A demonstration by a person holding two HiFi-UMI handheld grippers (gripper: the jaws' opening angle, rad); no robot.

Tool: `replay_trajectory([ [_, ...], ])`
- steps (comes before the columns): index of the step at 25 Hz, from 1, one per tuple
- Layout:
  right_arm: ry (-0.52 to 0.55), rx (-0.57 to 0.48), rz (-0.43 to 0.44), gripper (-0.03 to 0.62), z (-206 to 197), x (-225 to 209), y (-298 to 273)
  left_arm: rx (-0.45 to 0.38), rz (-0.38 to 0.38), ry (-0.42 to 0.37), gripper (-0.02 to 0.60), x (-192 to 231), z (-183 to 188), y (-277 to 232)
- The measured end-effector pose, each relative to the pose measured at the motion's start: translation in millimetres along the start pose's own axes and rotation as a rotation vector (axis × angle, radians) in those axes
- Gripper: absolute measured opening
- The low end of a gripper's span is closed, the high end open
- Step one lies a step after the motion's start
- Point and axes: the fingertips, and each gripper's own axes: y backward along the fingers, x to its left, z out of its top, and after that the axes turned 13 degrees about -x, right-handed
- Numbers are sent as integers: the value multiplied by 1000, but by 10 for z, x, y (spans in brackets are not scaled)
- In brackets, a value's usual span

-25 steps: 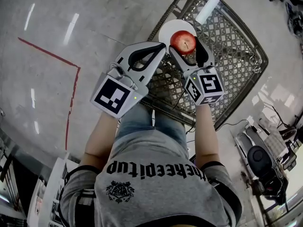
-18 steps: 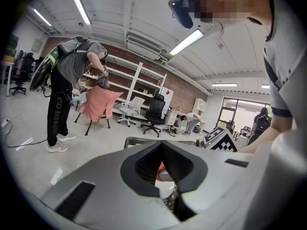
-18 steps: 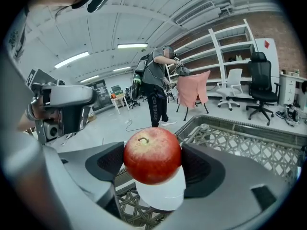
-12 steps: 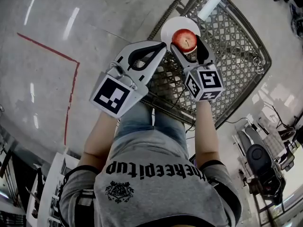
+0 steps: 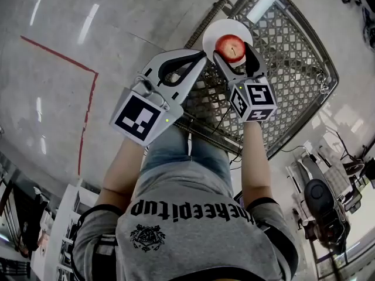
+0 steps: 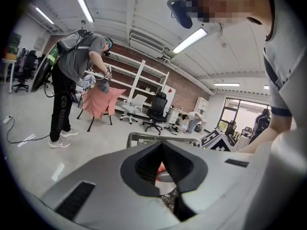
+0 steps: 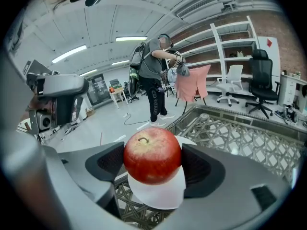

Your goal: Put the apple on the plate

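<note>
I am squeezing the round red apple (image 7: 152, 155) in my right tool (image 5: 232, 50), so it is not dropping. I am holding it right over the small round white plate (image 5: 214, 33) on the grey criss-cross metal bench (image 5: 293, 69), ready for letting go. My left tool (image 5: 199, 58) is clenched on nothing, sitting just beside the plate, out of the way

A red apple (image 7: 152, 155), yellow-flecked around its upright stem, is gripped between the jaws of the right claw (image 5: 233, 51). Directly beneath it, a round white plate (image 5: 214, 33) is seen lying flat near the edge of the lattice tabletop (image 5: 293, 69).
</note>
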Motion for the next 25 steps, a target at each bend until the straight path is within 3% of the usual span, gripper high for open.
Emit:
replay_trajectory([
  [25,-2,45,11,391,-177,-52,-64,17,12,23,12,55,-86,-32],
])
